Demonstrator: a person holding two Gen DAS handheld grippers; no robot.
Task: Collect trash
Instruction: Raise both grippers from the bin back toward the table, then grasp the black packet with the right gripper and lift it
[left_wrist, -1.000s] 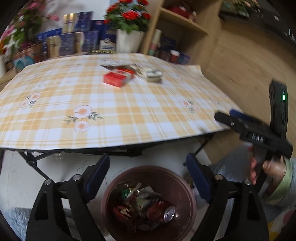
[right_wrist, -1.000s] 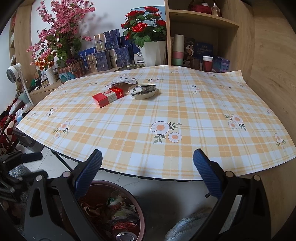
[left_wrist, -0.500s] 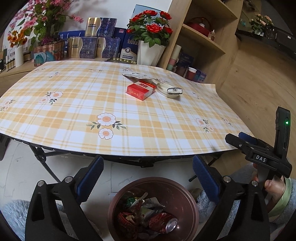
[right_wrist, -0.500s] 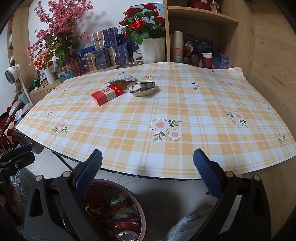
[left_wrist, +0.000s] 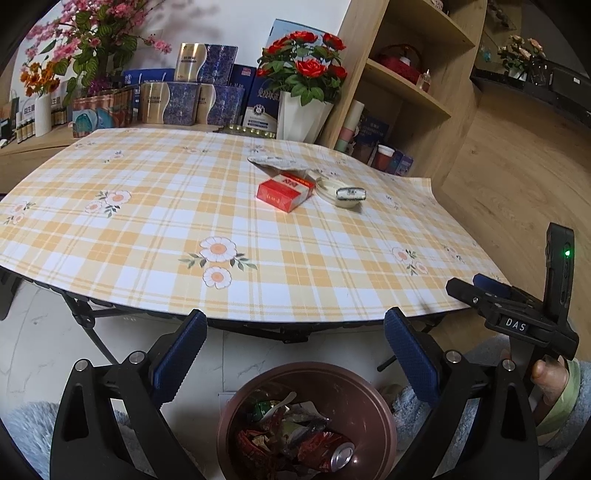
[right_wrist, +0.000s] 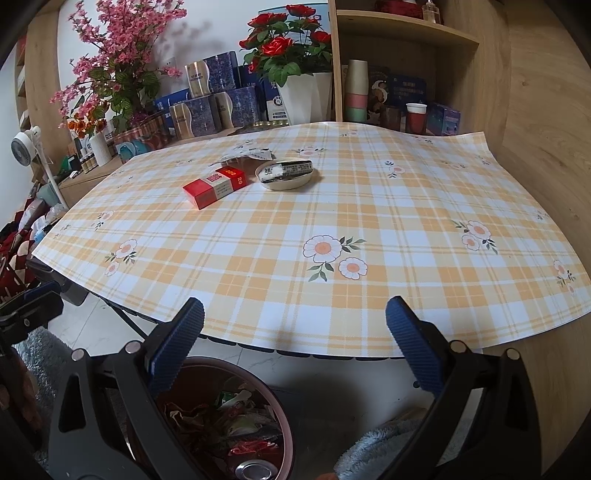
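The brown trash bin (left_wrist: 384, 424) stands on the floor at the table's near edge, holding crumpled wrappers and a can (left_wrist: 341, 456). A red cigarette pack (left_wrist: 285, 191) lies far on the checked tablecloth (left_wrist: 147, 221), a white dish (left_wrist: 345, 197) just right of it. Left gripper (left_wrist: 291, 352) hangs above the bin, jaws wide, empty; right gripper (right_wrist: 293, 345) likewise spread, nothing between

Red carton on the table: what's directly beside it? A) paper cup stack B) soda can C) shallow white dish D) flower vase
C: the red carton lies next to the shallow white dish on the checked tablecloth; the soda can is down in the bin.
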